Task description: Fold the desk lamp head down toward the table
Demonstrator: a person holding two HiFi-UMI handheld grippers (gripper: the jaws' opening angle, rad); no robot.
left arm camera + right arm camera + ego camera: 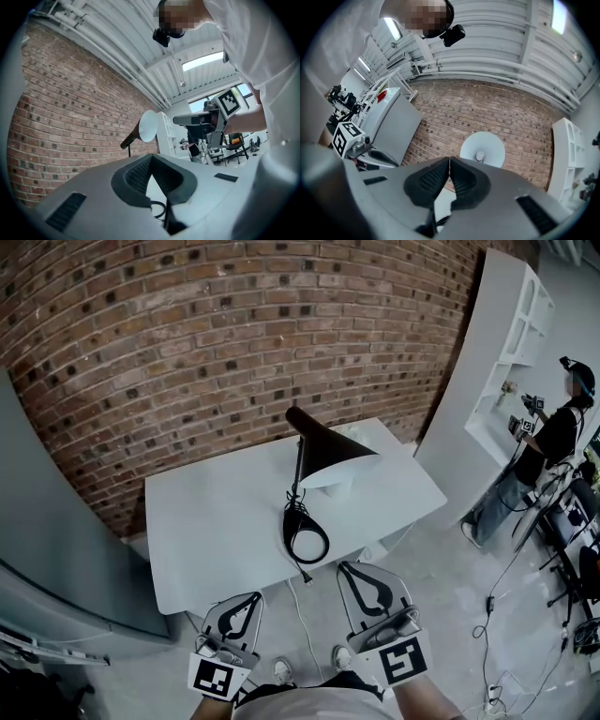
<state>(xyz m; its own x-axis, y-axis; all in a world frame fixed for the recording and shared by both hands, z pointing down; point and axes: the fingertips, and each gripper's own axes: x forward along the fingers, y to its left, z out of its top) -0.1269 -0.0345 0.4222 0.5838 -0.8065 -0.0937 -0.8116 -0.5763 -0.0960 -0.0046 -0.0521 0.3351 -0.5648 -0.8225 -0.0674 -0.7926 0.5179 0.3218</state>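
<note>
A black desk lamp stands on the white table (216,521). Its cone shade (323,451) is tilted on a thin stem above a ring-shaped base (306,535). Both grippers hover level just off the table's near edge, short of the lamp. My left gripper (255,596) is shut and holds nothing. My right gripper (345,566) is also shut and holds nothing. In the left gripper view the left gripper (151,156) points at the shade (147,125), up and left of its tips. In the right gripper view the right gripper (449,159) sits below the shade's white inside (483,149).
A brick wall (234,334) backs the table. A grey panel (56,549) stands at the left and a white shelf unit (511,343) at the right. A person (553,437) stands beside the shelf. The lamp cord (302,606) hangs off the table's front; cables (497,606) lie on the floor.
</note>
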